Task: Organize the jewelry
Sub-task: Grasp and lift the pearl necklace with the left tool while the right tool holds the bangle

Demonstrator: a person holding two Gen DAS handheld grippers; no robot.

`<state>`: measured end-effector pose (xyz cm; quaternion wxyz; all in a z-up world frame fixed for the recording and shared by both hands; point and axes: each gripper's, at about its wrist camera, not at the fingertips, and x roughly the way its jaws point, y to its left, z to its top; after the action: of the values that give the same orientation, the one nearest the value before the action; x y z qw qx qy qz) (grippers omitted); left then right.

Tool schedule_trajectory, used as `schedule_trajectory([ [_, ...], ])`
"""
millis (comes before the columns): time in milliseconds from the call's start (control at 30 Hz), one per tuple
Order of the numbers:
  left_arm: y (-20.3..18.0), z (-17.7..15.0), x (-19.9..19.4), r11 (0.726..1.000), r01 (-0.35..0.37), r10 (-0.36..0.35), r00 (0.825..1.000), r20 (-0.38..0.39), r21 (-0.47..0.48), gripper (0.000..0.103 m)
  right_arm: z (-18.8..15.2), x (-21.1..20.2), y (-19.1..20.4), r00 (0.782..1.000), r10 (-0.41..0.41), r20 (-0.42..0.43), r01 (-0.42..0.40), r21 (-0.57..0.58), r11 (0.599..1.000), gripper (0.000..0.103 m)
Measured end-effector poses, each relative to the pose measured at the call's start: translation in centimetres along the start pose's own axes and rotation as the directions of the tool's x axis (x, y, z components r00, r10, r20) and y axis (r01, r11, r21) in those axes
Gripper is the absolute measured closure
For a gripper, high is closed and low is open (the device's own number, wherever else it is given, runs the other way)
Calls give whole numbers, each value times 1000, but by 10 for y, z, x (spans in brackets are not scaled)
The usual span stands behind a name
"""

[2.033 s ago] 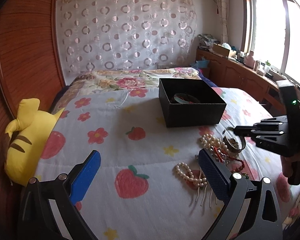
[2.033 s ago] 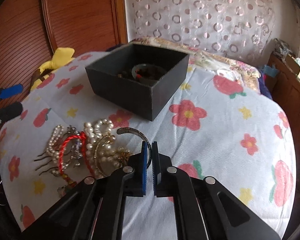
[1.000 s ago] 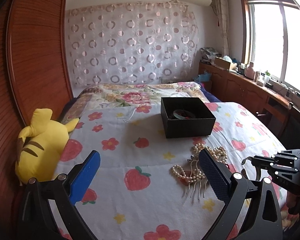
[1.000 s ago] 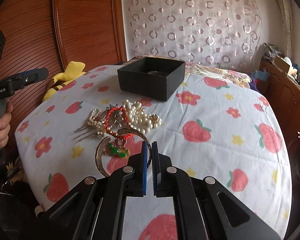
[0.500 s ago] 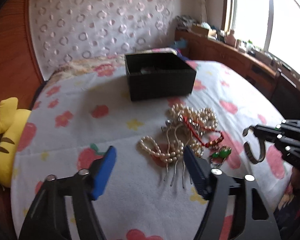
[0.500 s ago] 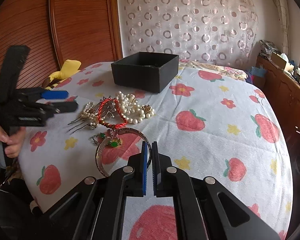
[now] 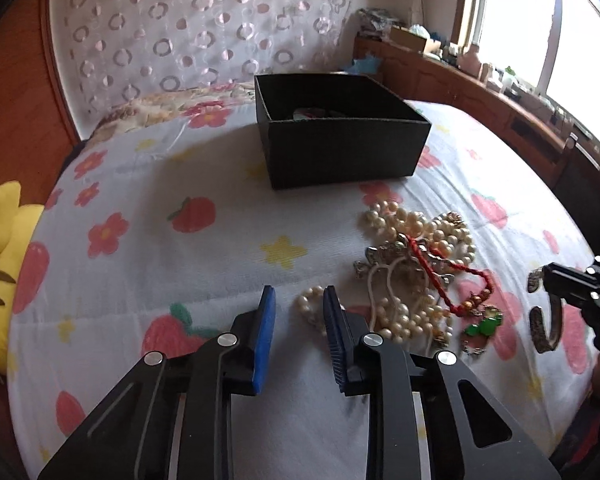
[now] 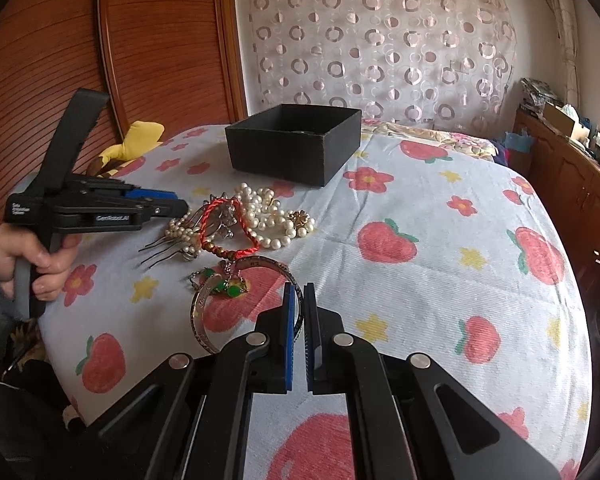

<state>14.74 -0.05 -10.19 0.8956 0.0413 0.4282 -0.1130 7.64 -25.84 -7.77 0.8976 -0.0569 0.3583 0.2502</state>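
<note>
Pinching bangle (image 8: 220,304), right claw (image 8: 299,312)

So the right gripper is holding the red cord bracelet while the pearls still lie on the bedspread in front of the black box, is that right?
Not quite. The right gripper is shut on the metal bangle, as the right wrist view shows. The red cord bracelet lies in the pile with the pearls in front of the black box.

Your black box (image 7: 340,152) sits on a white bedspread (image 7: 204,264) printed with red strawberries and flowers. White pearls (image 8: 264,216), a red cord bracelet (image 8: 228,232), green charms (image 8: 228,288); yellow plush (image 7: 0,264) beside.
</note>
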Motion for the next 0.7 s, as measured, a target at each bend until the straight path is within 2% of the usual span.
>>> schedule_trajectory([
  [100,-3,2,3,1000,-10,9,1000,4,30,83,0,0,1,1000,1,2,-1,3,1000,98],
  [133,-4,2,3,999,3,-3,1000,8,45,97,0,0,0,1000,2,2,-2,3,1000,98],
  [167,-5,2,3,999,19,-19,1000,7,49,99,0,0,0,1000,2,1,-2,2,1000,98],
  [267,-6,2,-1,998,30,-31,1000,6,52,99,0,0,0,1000,0,1,0,1,1000,98],
  [367,-4,2,-15,998,52,-54,998,41,41,99,0,0,0,1000,-1,4,1,-1,1000,98],
  [467,-4,6,-38,998,58,-62,994,95,37,100,2,-1,2,1000,-4,11,4,-2,1000,98],
  [700,-16,23,-96,995,82,-92,971,222,53,100,13,-11,5,999,-4,39,5,-16,1000,98],
])
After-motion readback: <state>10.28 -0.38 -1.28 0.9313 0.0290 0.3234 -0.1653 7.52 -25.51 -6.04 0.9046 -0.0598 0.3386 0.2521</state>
